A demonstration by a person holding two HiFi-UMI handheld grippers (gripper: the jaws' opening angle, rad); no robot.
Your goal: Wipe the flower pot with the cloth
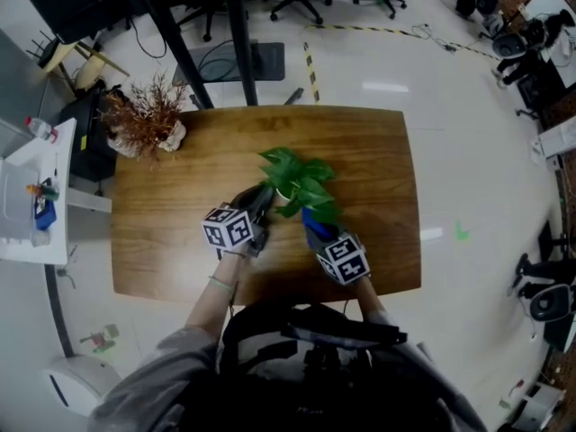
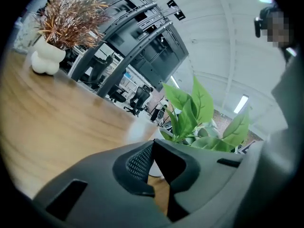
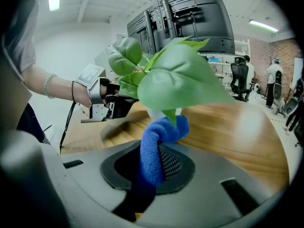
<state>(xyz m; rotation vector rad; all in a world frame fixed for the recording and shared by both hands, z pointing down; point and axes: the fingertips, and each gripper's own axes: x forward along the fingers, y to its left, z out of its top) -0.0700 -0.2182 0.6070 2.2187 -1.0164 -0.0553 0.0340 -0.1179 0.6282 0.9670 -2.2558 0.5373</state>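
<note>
A table [image 1: 378,151] holds a flower pot [image 1: 284,195] near its middle. The left gripper [image 1: 264,198] sits just left of the pot. The right gripper [image 1: 322,235] lies in front and slightly right (nearer the person), a cloth [image 1: 311,220] between its jaws reaching up to the pot. A vase of dried twigs [image 1: 144,126] stands at the table's far left corner.

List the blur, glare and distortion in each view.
Head view: lamp glare on the floor, table edges bowed. Left gripper view: pot smeared, dark rounded corners. Right gripper view: cloth sharp, leaf soft, sheen on the table.
</note>
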